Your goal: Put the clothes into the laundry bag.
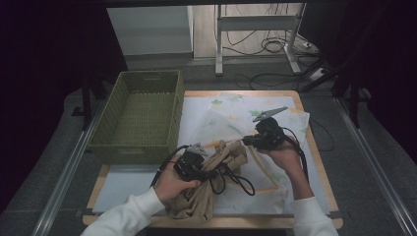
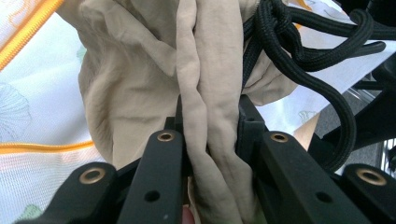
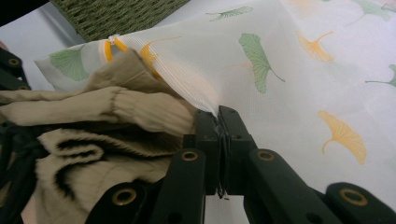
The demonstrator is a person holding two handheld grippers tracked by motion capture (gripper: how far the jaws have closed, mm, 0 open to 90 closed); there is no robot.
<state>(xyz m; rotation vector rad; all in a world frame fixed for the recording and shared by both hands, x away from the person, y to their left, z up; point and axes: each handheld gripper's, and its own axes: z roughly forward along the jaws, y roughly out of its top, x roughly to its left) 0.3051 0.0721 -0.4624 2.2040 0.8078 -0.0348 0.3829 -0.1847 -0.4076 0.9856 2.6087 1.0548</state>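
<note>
A beige garment (image 1: 199,202) with a black drawstring cord (image 1: 239,181) lies bunched at the table's front. My left gripper (image 1: 210,173) is shut on a thick fold of this beige garment (image 2: 140,84), and the black cord (image 2: 299,42) loops just to the right of the jaws. A white mesh bag (image 1: 231,115) printed with green and orange leaves and edged with an orange zip lies spread behind it. My right gripper (image 1: 246,141) is shut on the rim of the mesh bag (image 3: 289,84), at its mouth. The ribbed end of the garment (image 3: 126,112) sits right against that mouth.
A green woven basket (image 1: 142,113) stands at the back left, on a white sheet (image 1: 123,189) that covers the wooden table (image 1: 322,162). In the right gripper view a corner of the basket (image 3: 112,14) lies beyond the bag. Table legs and floor cables are farther back.
</note>
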